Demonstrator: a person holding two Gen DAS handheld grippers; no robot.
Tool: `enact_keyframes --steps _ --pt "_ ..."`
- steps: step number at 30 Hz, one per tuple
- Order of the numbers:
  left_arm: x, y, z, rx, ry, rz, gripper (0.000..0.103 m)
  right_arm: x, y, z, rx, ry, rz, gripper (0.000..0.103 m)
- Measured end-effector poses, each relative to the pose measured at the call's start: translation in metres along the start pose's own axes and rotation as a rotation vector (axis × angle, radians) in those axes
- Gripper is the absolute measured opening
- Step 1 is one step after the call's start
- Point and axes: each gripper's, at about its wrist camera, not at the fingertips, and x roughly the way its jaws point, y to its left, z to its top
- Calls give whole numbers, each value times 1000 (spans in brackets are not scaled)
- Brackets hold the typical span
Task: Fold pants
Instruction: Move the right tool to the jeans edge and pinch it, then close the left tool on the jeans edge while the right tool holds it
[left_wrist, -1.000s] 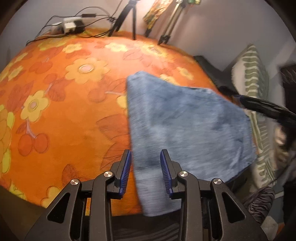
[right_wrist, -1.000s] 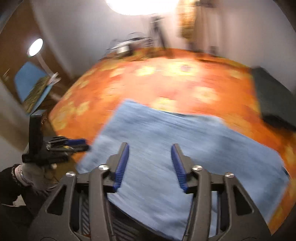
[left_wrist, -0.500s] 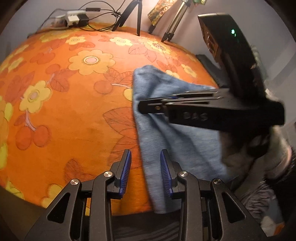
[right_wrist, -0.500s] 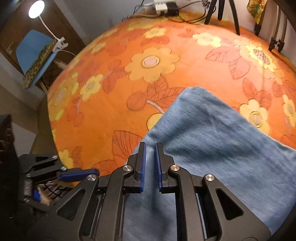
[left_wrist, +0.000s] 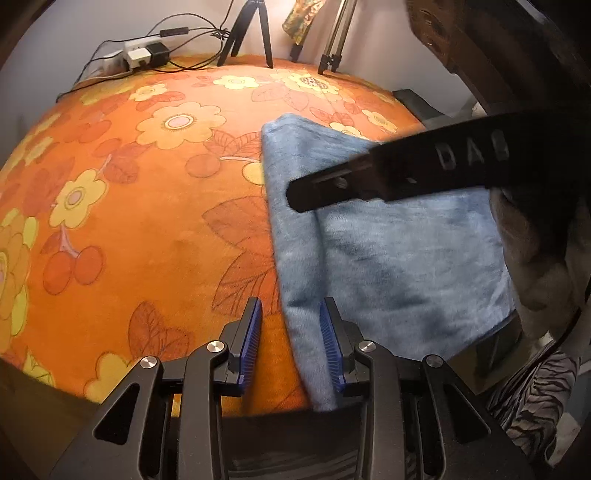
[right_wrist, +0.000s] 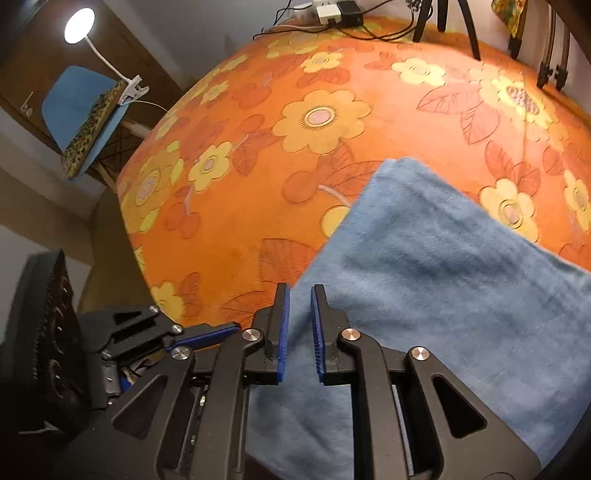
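pants (left_wrist: 399, 258): you've got soft blue cloth here, brushed and fuzzy, fully matt.
bedspread (left_wrist: 147, 229): you're over orange flowered cloth with a short velvety nap, no shine.
left gripper (left_wrist: 290, 345): your fingers look like matt black plastic, with ribbed blue pads (left_wrist: 251, 343) and bright metal screw heads.
right gripper (right_wrist: 300, 332): same for you here, dull black plastic, ridged blue pads (right_wrist: 283, 332), shiny silver bolts.
lamp (right_wrist: 79, 26): you see a smooth white neck, plastic-looking.
chair (right_wrist: 74, 107): your view gives a smooth blue seat, slight sheen.
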Motion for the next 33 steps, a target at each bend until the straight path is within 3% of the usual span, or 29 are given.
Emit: enact_keyframes --steps 1,3,11,17,18,21,23,24,26,30,33 --pt "-1 0 -2 -2 -2 -3 31 1 2 2 11 7 -4 35" --pt "-3 1 -6 -14 -4 -13 31 6 5 7 27 28 2 41" --pt "-9 15 -11 -128 4 -124 31 31 14 17 76 155 -116 41" --pt "-16 18 -8 -166 -17 -169 31 54 36 24 -2 251 -257 45" --pt "-17 18 -7 -171 -25 -177 31 56 40 25 -12 258 -282 43" --pt "-18 16 -4 -183 -31 -194 31 58 45 24 -51 256 -351 22" --pt "-16 14 -2 -183 -30 -190 33 53 38 24 -19 237 -325 15" --pt "-15 12 -1 -183 -31 -187 40 48 30 24 23 222 -284 11" --pt "-14 10 0 -188 -33 -185 46 40 22 23 60 189 -238 8" --pt "-6 3 6 -194 -10 -200 46 17 9 20 114 106 -144 4" --pt "-2 -2 10 -187 -6 -207 46 2 1 23 137 63 -130 3"
